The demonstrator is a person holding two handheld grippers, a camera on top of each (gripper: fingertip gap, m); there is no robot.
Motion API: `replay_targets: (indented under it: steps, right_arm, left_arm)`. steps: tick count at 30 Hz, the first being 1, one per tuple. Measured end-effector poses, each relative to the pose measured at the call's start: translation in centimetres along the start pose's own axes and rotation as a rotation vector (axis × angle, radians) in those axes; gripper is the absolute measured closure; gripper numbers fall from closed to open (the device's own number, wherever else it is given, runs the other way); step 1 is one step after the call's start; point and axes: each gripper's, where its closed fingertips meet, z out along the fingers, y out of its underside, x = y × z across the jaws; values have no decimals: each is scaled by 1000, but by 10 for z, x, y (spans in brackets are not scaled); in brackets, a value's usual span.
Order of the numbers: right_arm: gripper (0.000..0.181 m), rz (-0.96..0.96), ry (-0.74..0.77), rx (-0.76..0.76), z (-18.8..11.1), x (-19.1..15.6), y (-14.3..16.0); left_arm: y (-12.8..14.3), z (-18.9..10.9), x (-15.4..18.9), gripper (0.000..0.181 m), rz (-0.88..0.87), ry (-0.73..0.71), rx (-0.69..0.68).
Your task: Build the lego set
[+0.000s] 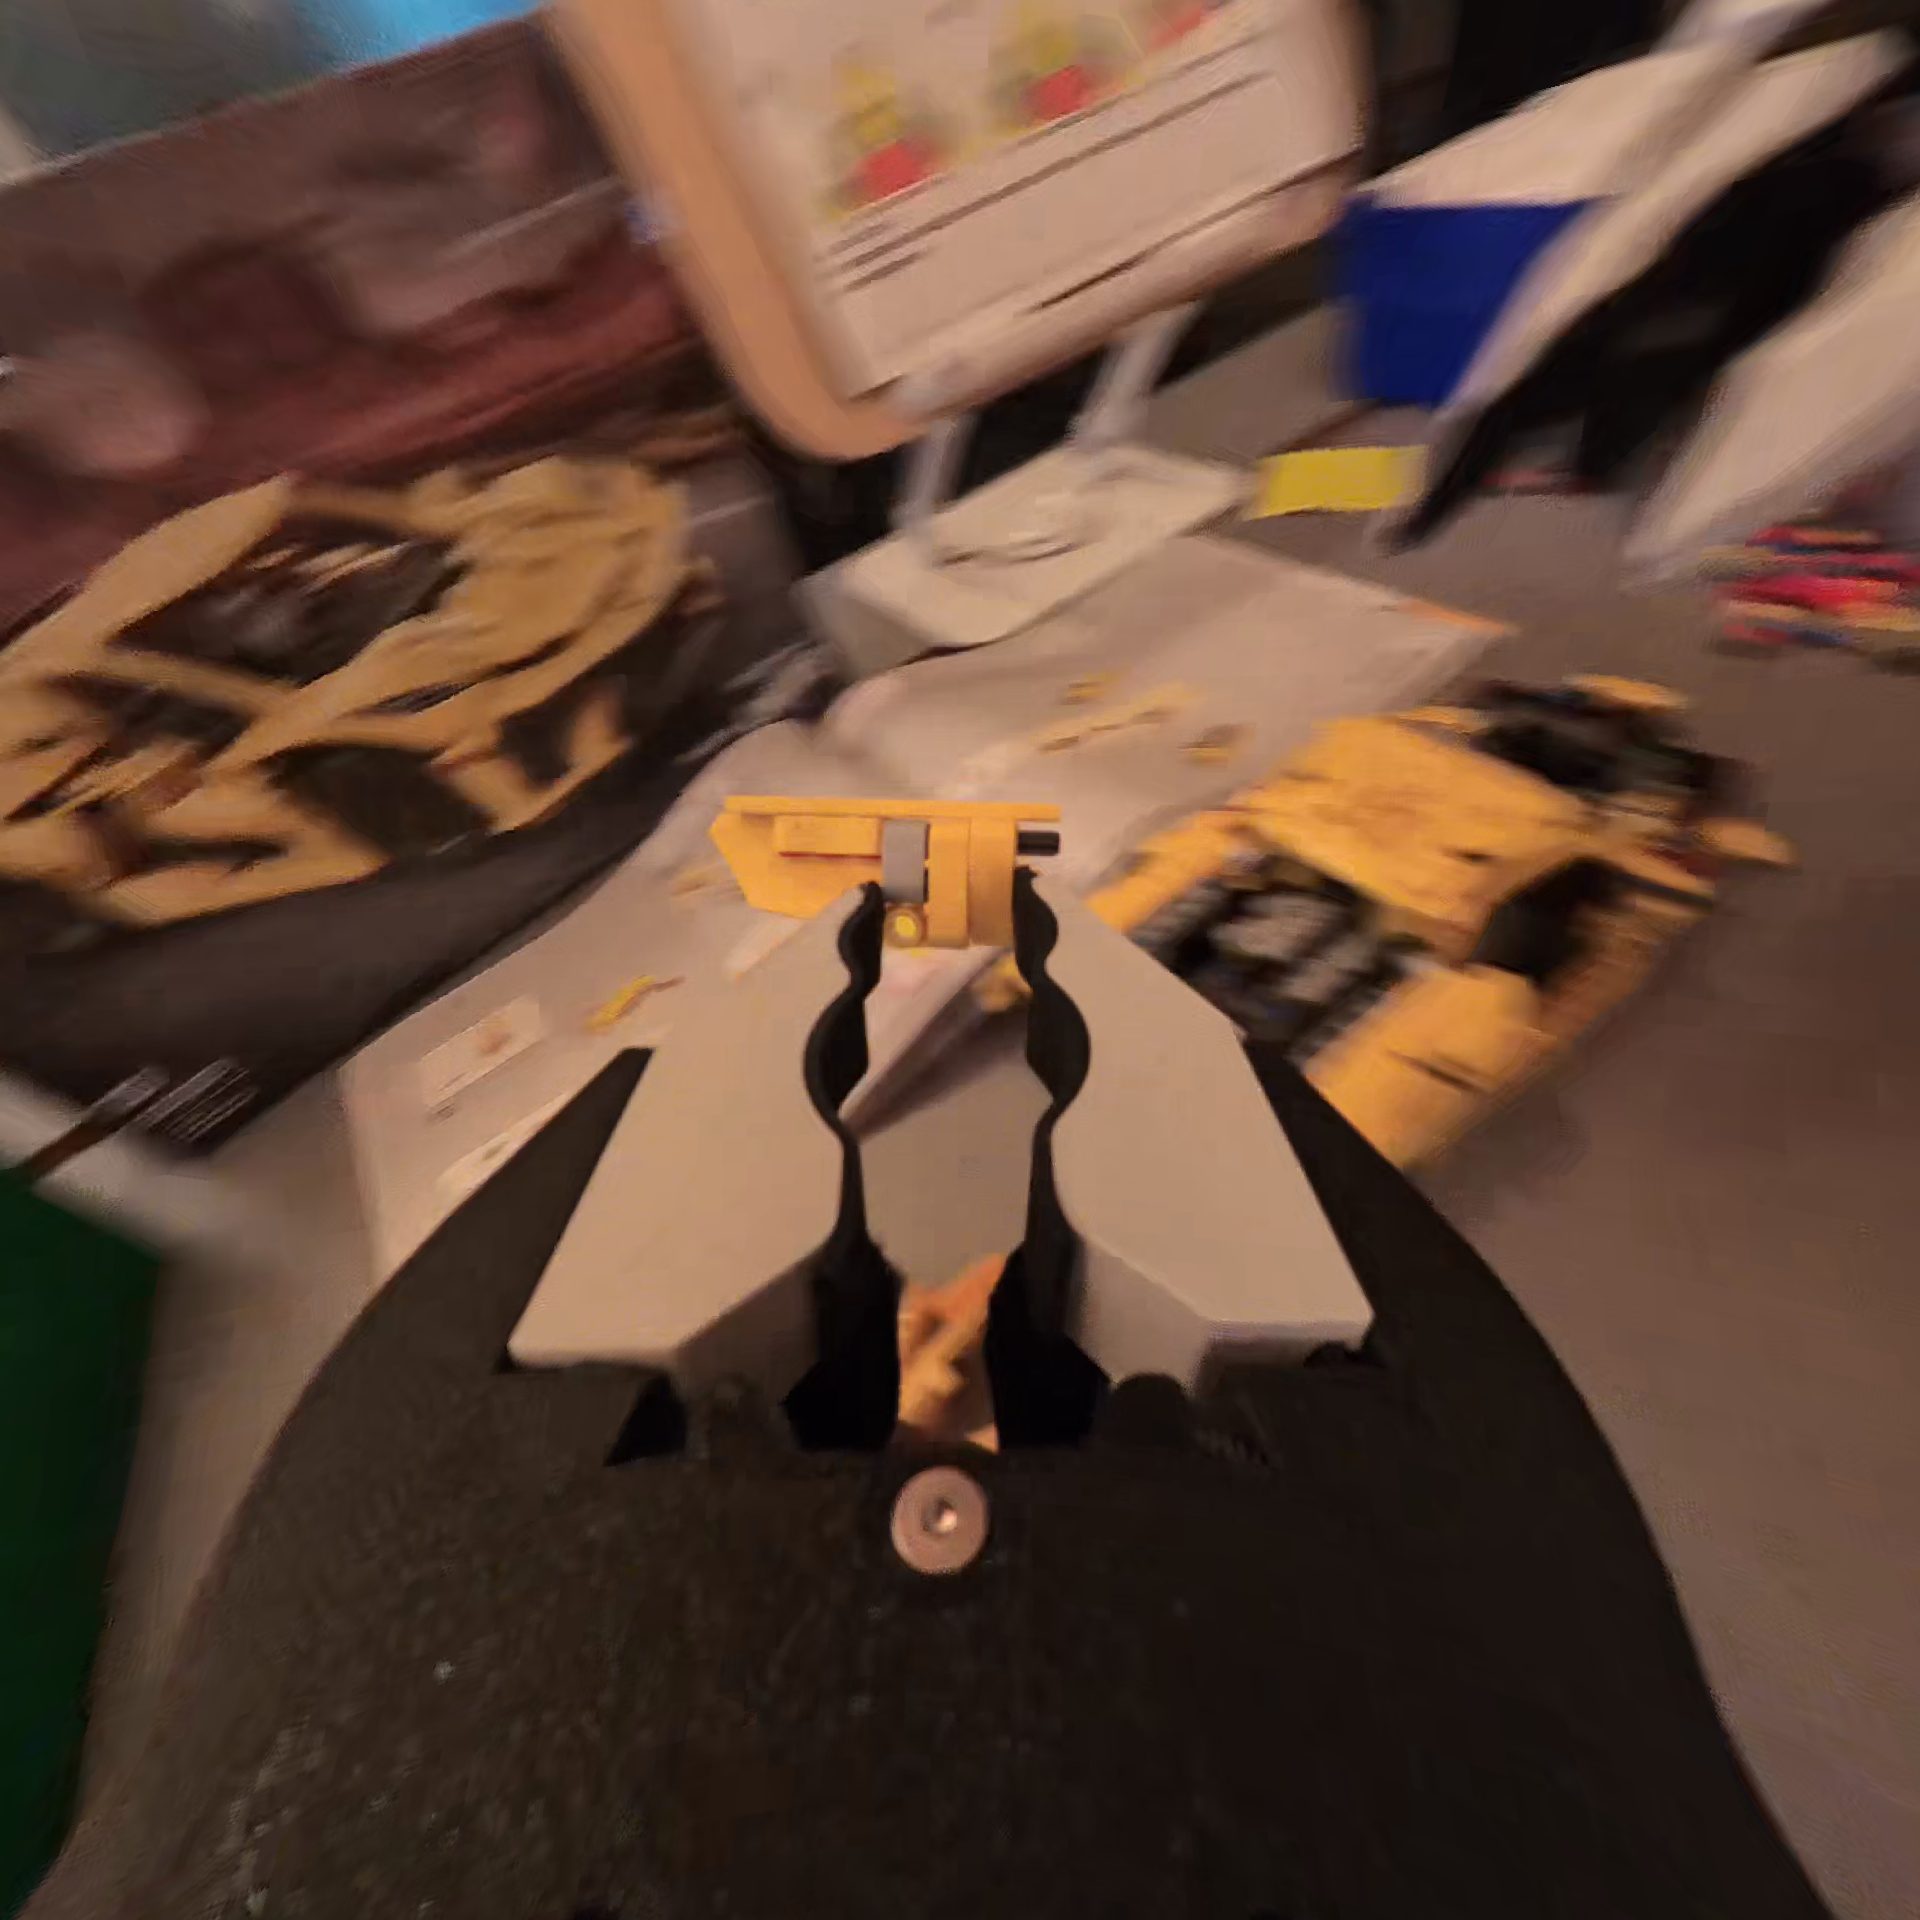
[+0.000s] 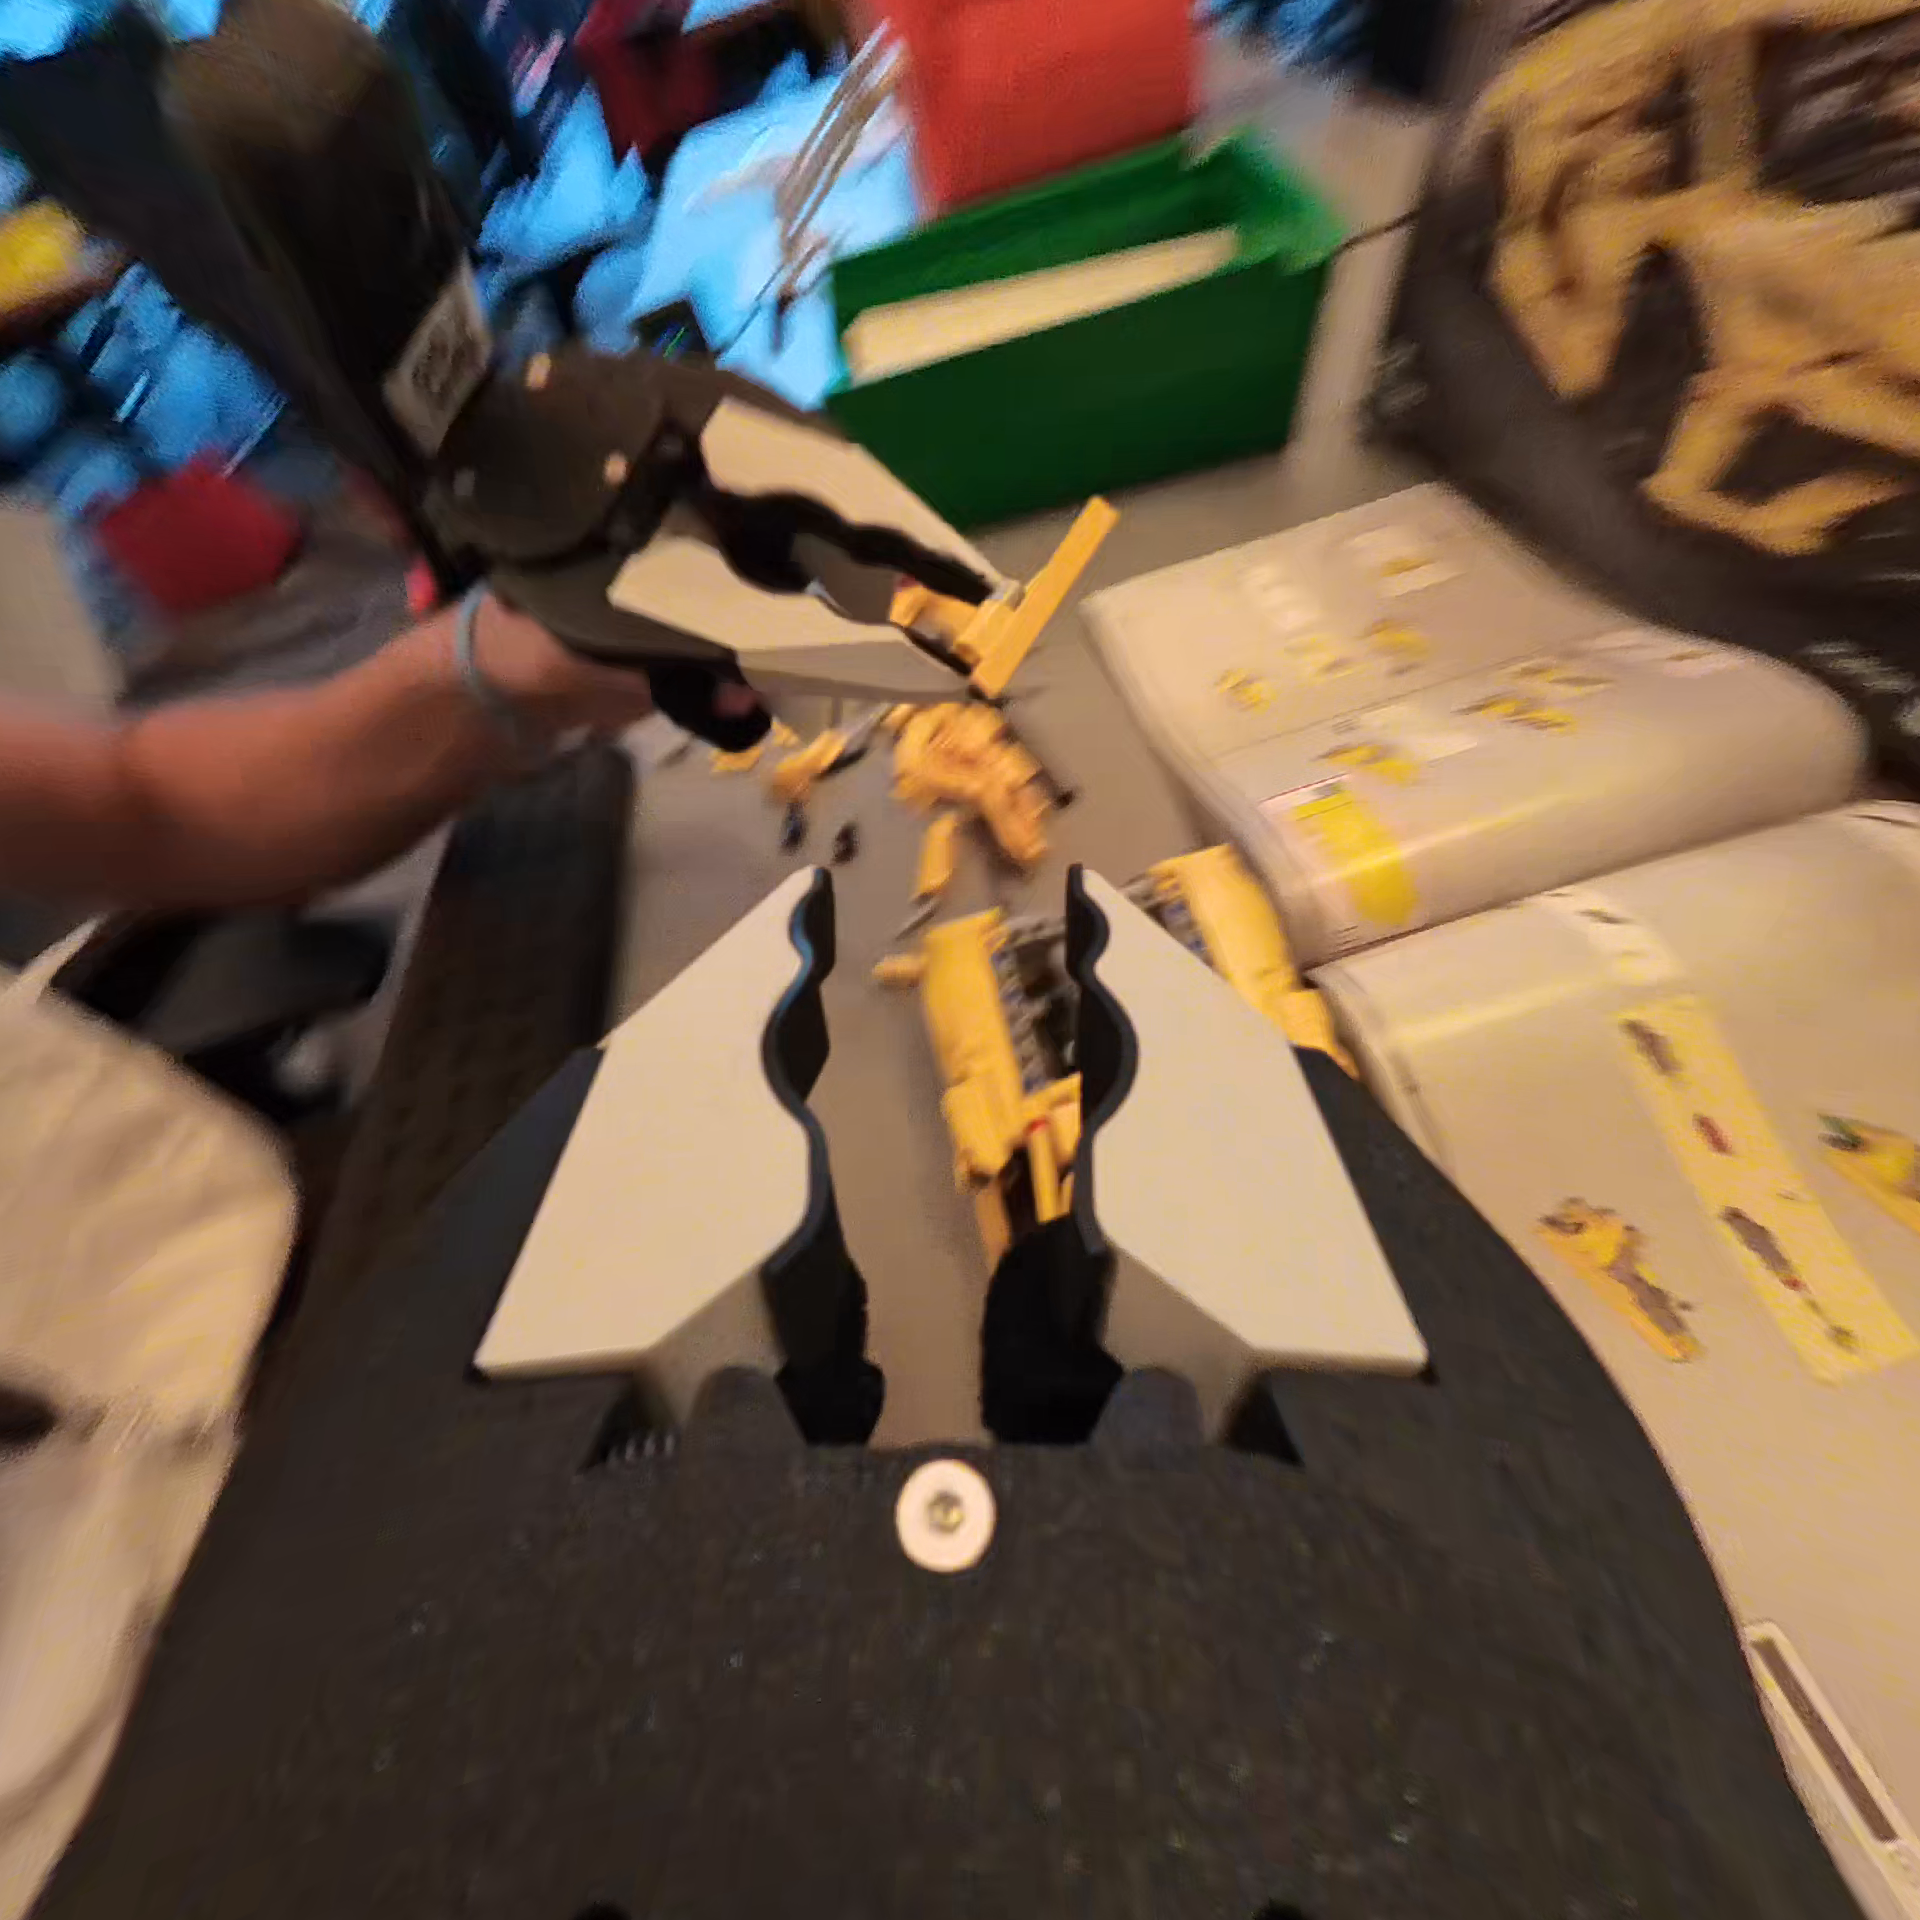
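the left gripper [image 1: 940,902] pinches a small yellow lego piece [image 1: 894,868] tight at its tips and holds it up in the air, above the table [image 1: 1662,1299]. the right gripper [image 2: 948,899] has its fingers spread apart with nothing between them. under it lies the big yellow lego model [image 2: 997,1060], with loose yellow bricks [image 2: 966,769] just past it. open instruction books [image 2: 1455,665] lie beside them, and a green bin [image 2: 1070,374] stands farther back.
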Motion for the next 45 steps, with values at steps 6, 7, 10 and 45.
replay_targets:
  steps: [6, 7, 10, 45]
  right_arm:
    - [146, 152, 383, 377, -9, 54, -11]
    - [146, 174, 380, 396, -8, 53, -8]
    - [146, 175, 352, 395, 0, 47, -2]
    - [141, 121, 173, 405, 17, 22, -5]
  left_arm:
    - [49, 50, -79, 156, -158, -361, -146]
    - [53, 51, -80, 156, -165, -378, -149]
    - [60, 54, -81, 157, -144, -396, -162]
    - [-52, 7, 13, 157, -688, 611, 520]
